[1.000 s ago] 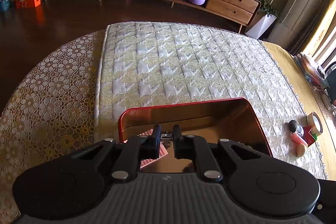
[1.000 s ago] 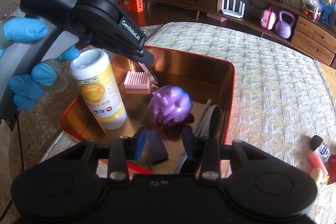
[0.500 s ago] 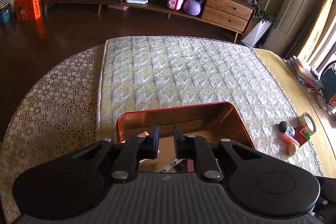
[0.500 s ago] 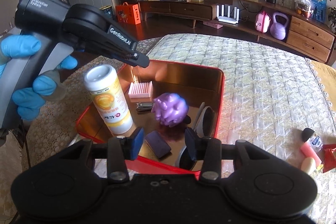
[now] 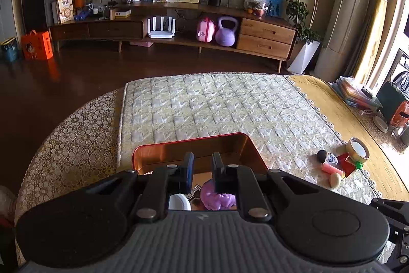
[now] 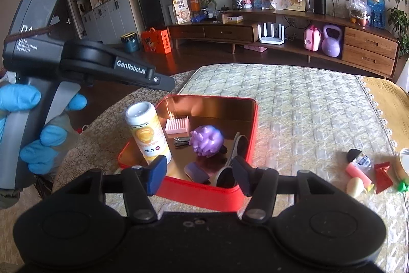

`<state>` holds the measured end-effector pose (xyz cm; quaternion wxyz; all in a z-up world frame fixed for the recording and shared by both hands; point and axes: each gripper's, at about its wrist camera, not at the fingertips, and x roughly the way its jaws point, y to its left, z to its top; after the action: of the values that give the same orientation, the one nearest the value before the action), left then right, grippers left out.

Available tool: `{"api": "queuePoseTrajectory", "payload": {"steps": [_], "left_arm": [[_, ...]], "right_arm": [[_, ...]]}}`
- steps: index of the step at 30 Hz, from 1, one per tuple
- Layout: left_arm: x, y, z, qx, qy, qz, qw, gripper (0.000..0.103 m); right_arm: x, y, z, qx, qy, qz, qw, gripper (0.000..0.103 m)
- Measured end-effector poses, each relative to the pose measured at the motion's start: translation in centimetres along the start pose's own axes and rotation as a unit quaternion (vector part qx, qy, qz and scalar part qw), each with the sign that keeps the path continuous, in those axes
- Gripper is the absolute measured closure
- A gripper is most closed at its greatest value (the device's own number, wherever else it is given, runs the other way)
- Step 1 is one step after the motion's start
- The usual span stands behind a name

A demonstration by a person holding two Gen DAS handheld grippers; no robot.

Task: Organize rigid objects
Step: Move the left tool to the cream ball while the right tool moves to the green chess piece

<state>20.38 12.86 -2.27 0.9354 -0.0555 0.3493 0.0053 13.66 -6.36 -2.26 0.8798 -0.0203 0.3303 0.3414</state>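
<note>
The red tin tray (image 6: 204,198) sits at the near edge of the quilted table cover (image 6: 294,106) and already holds a white-and-yellow bottle (image 6: 148,134) standing upright in its left corner, a pink comb-like block (image 6: 177,126), a nail clipper (image 6: 181,141), a purple spiky toy (image 6: 207,137), a dark flat case (image 6: 195,172) and a pair of sunglasses (image 6: 230,168) along the right wall.

What is left to gather lies well apart to the right: a small black-capped bottle (image 6: 359,159), a pink tube (image 6: 358,173), a pale egg-shaped piece (image 6: 355,187), a red wrapper (image 6: 383,174) and a roll of tape (image 5: 358,149). All look light and stiff. The tube and small bottle are probably smooth and prone to roll, so a grip across the middle of the barrel seems safest; the wrapper is thin and may need pinching at an edge. They touch or nearly touch one another, so picking one may nudge its neighbours.

The right gripper (image 6: 198,174) hovers over the tray's near rim, jaws about half open after just widening, nothing between them. The left gripper (image 5: 200,172), held in a blue-gloved hand (image 6: 33,124), is above the tray, closed on nothing.
</note>
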Motion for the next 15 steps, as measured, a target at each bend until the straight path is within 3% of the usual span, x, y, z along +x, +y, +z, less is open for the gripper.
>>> {"api": "queuePoseTrajectory", "payload": {"steps": [5, 15], "left_arm": [[-1.8, -2.3, -1.2, 0.016, -0.013, 0.001, 0.9998, 0.089], [-2.7, -6.7, -3.8, 0.029, 0.004, -0.026, 0.9992, 0.089]], "right_arm": [[-2.4, -0.6, -0.8, 0.008, -0.016, -0.008, 1.000, 0.039], [-6.8, -3.4, -3.4, 0.046, -0.042, -0.037, 0.997, 0.034]]}}
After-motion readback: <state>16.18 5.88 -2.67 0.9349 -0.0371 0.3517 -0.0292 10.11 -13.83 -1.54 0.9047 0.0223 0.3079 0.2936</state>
